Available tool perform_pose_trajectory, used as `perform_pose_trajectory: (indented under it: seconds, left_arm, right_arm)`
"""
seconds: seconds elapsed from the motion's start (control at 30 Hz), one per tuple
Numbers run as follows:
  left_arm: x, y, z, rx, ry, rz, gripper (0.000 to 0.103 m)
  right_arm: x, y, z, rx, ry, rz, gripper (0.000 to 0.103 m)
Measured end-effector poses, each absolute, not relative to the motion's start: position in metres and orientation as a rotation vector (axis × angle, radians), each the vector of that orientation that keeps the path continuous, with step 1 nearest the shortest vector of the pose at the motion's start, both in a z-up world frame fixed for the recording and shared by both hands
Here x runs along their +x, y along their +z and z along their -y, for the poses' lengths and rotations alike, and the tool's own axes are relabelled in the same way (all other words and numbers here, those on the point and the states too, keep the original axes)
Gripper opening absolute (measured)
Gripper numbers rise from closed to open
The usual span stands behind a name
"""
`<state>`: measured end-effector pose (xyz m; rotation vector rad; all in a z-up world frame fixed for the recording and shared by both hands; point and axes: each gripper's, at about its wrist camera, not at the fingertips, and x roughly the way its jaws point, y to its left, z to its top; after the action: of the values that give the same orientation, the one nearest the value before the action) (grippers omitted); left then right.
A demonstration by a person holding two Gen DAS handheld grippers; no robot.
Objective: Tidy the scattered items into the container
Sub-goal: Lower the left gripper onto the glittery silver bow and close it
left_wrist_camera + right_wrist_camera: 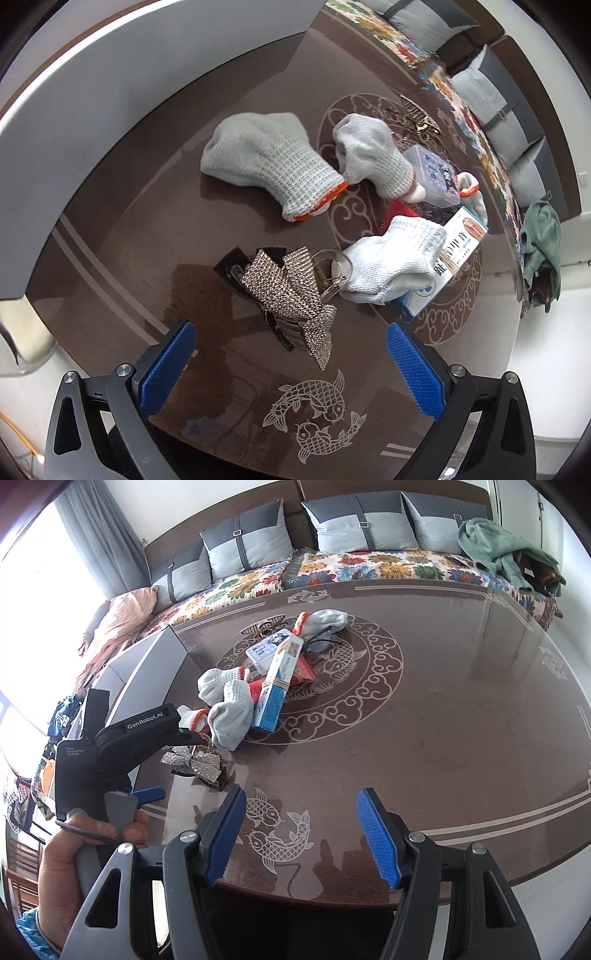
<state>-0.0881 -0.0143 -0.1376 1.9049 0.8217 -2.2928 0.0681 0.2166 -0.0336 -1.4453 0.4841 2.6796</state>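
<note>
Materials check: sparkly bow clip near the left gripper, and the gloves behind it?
Bow clip: looks like rhinestone mesh ribbon, glittery silver with a fine grid of stones, on a dark clip base, probably plastic or metal. Gloves: knitted cotton-like yarn, matte grey-white, with visible ribbed weave and orange cuff trim.

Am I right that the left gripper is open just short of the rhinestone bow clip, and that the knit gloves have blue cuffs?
Not quite: the left wrist view shows orange cuffs on the knit gloves. The left gripper is indeed open near the rhinestone bow clip.
</note>
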Motion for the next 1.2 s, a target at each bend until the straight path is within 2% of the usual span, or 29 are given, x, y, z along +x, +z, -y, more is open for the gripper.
perform_pose_trajectory:
  seconds: [0.17, 0.6, 0.67, 0.73, 0.8, 1.2]
  left_arm:
    - [-0.09, -0.15, 0.019, 1.868, -2.21, -0.892, 0.103]
    - [-0.096, -0.167, 0.019, 1.823, -2.175, -0.902, 0.103]
    - [-0.097, -0.166, 0.019, 1.815, -2.2, -0.895, 0.094]
    - [-0.098, -0.163, 0.018, 1.815, -2.244, -0.887, 0.063]
    - [-0.099, -0.158, 0.017, 1.822, -2.285, -0.899, 0.044]
    - [-0.075, -0.126, 0.046, 1.786, -2.443, -0.779, 0.04]
  right_arm:
    - [0.07, -0.038, -0.225, -1.449, 2.663, -0.508, 0.064]
    - [0.073, -0.046, -0.235, -1.465, 2.634, -0.545, 0.064]
    - [0.073, -0.046, -0.235, -1.47, 2.631, -0.548, 0.064]
    - [0.073, -0.047, -0.234, -1.47, 2.632, -0.545, 0.064]
    - [0.073, -0.046, -0.234, -1.469, 2.632, -0.545, 0.064]
    - [0.071, -0.054, -0.231, -1.492, 2.636, -0.589, 0.064]
